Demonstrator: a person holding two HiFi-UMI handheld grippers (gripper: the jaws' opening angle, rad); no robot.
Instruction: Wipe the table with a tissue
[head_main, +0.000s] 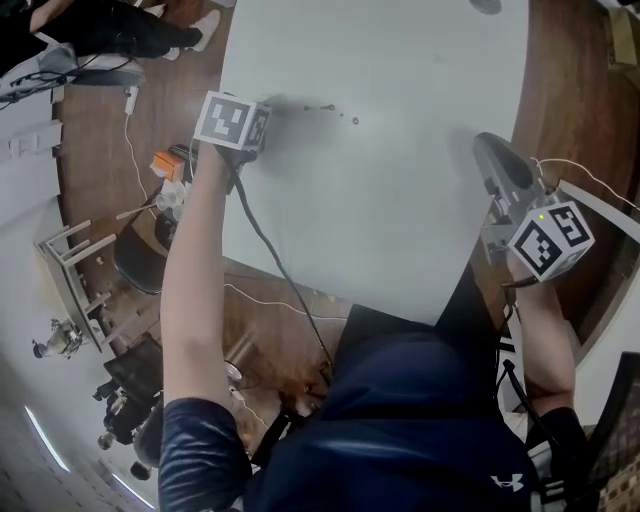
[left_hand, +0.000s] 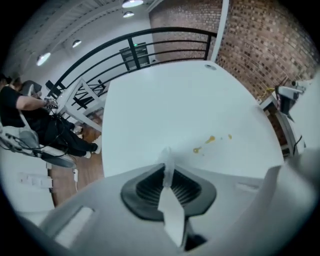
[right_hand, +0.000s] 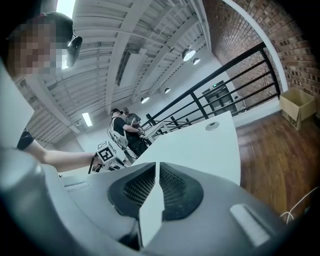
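Note:
The white table (head_main: 400, 200) carries a few small orange-yellow stain spots (left_hand: 210, 140), which show as dark specks (head_main: 340, 112) in the head view. My left gripper (head_main: 270, 105) sits low over the table's left edge, a short way left of the specks. Its jaws are shut, and a thin white sliver of tissue (left_hand: 166, 156) sticks out at their tip. The rest of the tissue is hidden. My right gripper (head_main: 487, 145) hangs over the table's right edge, shut with nothing in it (right_hand: 156, 167).
A round grommet (left_hand: 210, 66) sits at the table's far end. A seated person (left_hand: 30, 115) and a black railing (left_hand: 150, 40) lie beyond the left side. Cables and a dark stool (head_main: 140, 262) are on the wooden floor. A cardboard box (right_hand: 297, 107) stands by the brick wall.

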